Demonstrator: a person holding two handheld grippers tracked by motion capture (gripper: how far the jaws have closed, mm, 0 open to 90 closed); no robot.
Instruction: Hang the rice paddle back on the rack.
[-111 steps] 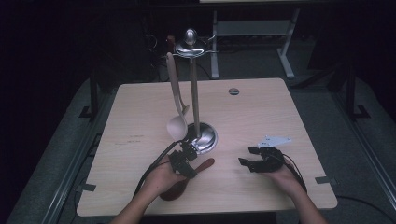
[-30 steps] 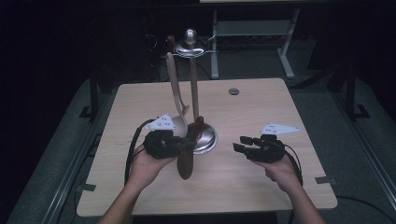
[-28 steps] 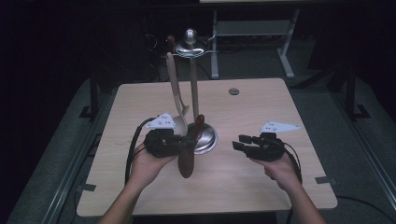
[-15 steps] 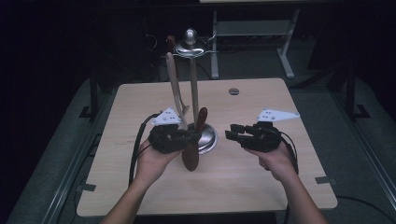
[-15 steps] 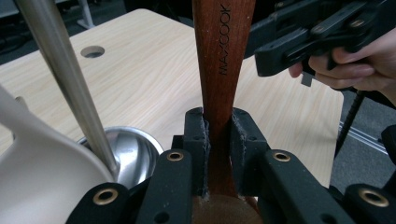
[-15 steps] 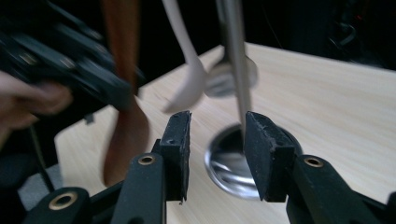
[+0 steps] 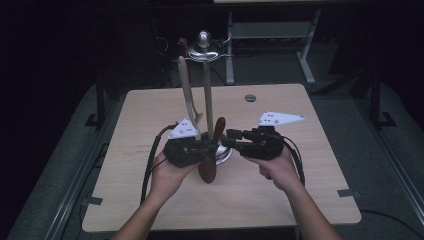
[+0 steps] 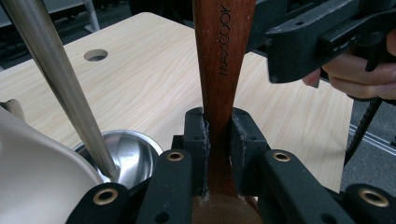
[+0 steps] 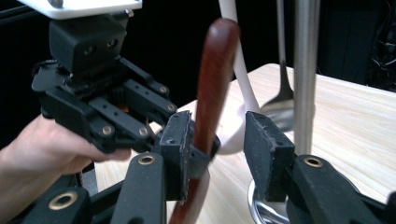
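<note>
Your left gripper (image 7: pixel 212 148) clamps the dark wooden spoon (image 7: pixel 212 152); your right gripper (image 7: pixel 229 140) straddles its handle.
Left gripper view: handle pinched between both pads, steel stand (image 8: pixel 60 88) beside. Right gripper view: jaws have just been closing, handle against one pad, clear of the other.

in the right gripper view we see our right gripper (image 9: pixel 215 154) with a gap between its pads, the dark wooden spoon handle (image 9: pixel 212 79) rising against the left pad. our left gripper (image 9: pixel 107 107) clamps that handle lower down. a steel stand pole (image 9: pixel 306 70) rises from the desk (image 9: pixel 355 121).
</note>
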